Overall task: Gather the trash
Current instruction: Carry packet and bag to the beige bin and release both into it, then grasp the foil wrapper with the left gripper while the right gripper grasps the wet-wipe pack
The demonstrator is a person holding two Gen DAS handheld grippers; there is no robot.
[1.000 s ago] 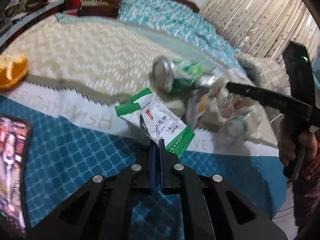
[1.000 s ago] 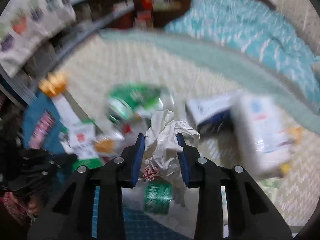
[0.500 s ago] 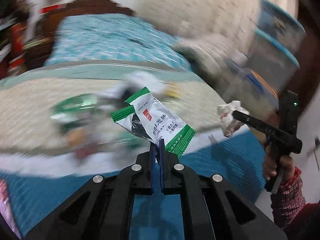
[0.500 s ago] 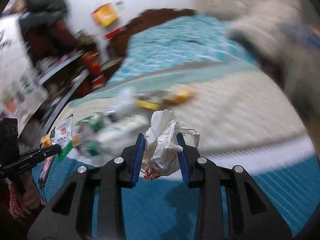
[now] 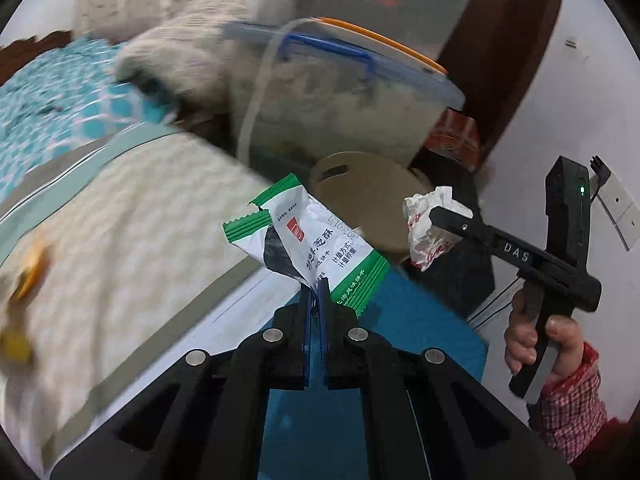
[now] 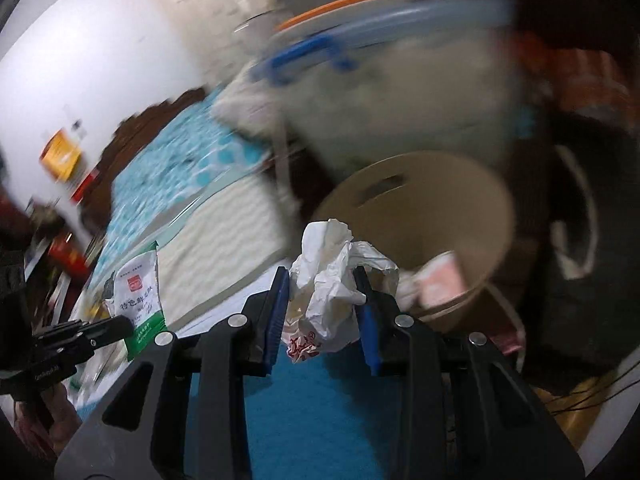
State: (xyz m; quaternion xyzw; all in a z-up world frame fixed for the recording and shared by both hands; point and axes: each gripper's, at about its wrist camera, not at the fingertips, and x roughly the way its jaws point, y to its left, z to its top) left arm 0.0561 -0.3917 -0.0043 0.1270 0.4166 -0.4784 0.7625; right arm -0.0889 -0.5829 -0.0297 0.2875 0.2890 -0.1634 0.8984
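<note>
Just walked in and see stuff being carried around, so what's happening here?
A person is clearing trash off the bed with two handheld grippers. The left gripper is shut on a green-and-white snack wrapper. The right gripper is clamped on a crumpled white plastic bag with red print. Both pieces hang near a round tan waste bin beside the bed; neither has been dropped in yet.

Dim indoor light, heavy motion blur beyond the jaws. Sharp only close in. Strong fisheye bending at edges
</note>
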